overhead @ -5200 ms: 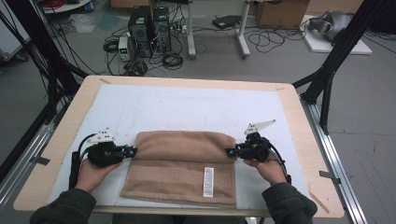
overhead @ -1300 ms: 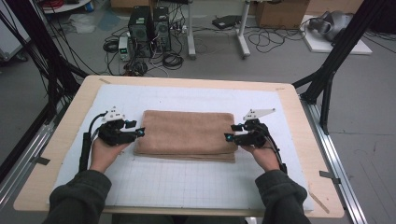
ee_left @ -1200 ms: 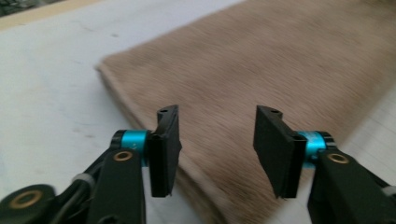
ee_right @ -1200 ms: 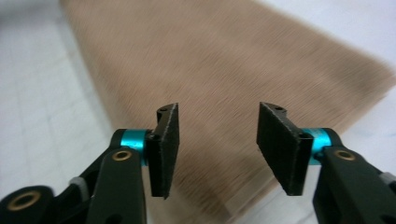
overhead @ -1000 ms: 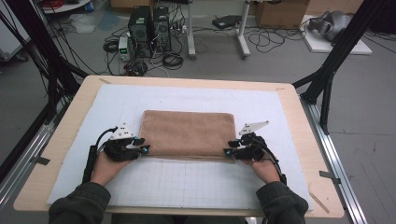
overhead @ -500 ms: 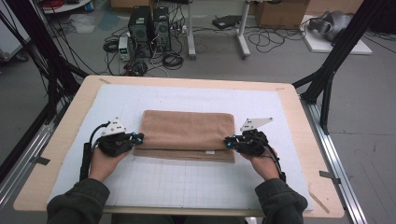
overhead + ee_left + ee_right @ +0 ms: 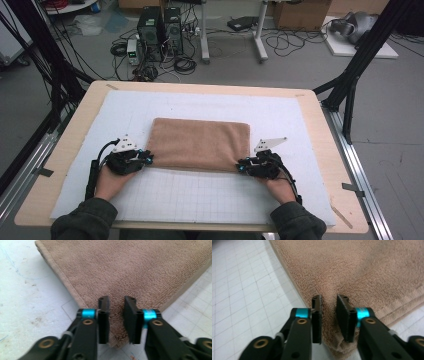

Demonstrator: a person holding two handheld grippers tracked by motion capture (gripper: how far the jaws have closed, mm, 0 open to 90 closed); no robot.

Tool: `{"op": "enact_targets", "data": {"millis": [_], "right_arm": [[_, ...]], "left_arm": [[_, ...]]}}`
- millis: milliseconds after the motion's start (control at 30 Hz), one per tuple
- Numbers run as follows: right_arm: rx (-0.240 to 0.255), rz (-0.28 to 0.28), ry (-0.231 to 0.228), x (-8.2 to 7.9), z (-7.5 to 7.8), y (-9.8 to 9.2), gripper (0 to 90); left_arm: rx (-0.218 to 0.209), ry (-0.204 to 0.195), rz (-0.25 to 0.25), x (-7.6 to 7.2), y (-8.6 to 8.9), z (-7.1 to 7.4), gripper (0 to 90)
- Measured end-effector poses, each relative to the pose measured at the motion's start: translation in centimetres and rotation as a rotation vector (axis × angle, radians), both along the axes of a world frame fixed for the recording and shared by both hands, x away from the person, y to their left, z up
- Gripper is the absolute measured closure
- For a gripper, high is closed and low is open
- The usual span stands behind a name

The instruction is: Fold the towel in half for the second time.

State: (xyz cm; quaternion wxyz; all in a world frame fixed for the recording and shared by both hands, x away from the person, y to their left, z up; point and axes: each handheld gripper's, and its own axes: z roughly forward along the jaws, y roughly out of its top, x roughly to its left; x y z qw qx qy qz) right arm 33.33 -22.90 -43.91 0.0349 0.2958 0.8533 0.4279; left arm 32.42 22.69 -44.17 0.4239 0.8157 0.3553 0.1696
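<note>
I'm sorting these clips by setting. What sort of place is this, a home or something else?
Probably a lab or workshop, not a home: a desktop computer and tangled cables sit on a bare floor, and black frame struts flank the wooden table.

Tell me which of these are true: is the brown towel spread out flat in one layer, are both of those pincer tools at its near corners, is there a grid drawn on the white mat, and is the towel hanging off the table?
1. The towel lies in a single flat layer. False: it is folded, and stacked layers show at its edge in the right gripper view.
2. The left gripper and the right gripper each sit at a near corner of the towel. True.
3. The white mat has a grid printed on it. True: lines show on its near part.
4. The towel hangs over the table edge. False: it lies wholly on the mat, well inside the wooden rim.
5. Each gripper's jaws stand a little apart with a towel corner between them. True.
</note>
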Motion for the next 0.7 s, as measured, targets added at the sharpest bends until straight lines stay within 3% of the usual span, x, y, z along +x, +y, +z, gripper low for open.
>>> {"op": "enact_targets", "data": {"millis": [100,433,700], "right_arm": [[0.027,-0.014,-0.024,0.0,0.6,0.1,61.2],[0.056,-0.066,-0.079,0.6,2.0,0.6,36.8],[0.058,-0.084,-0.108,0.2,2.5,0.8,26.2]], "left_arm": [[-0.012,-0.004,0.007,-0.2,0.0,0.2,59.1],[-0.076,0.014,-0.019,-0.6,0.1,0.7,36.5],[-0.088,-0.002,-0.024,-1.1,0.0,1.2,29.9]]}}
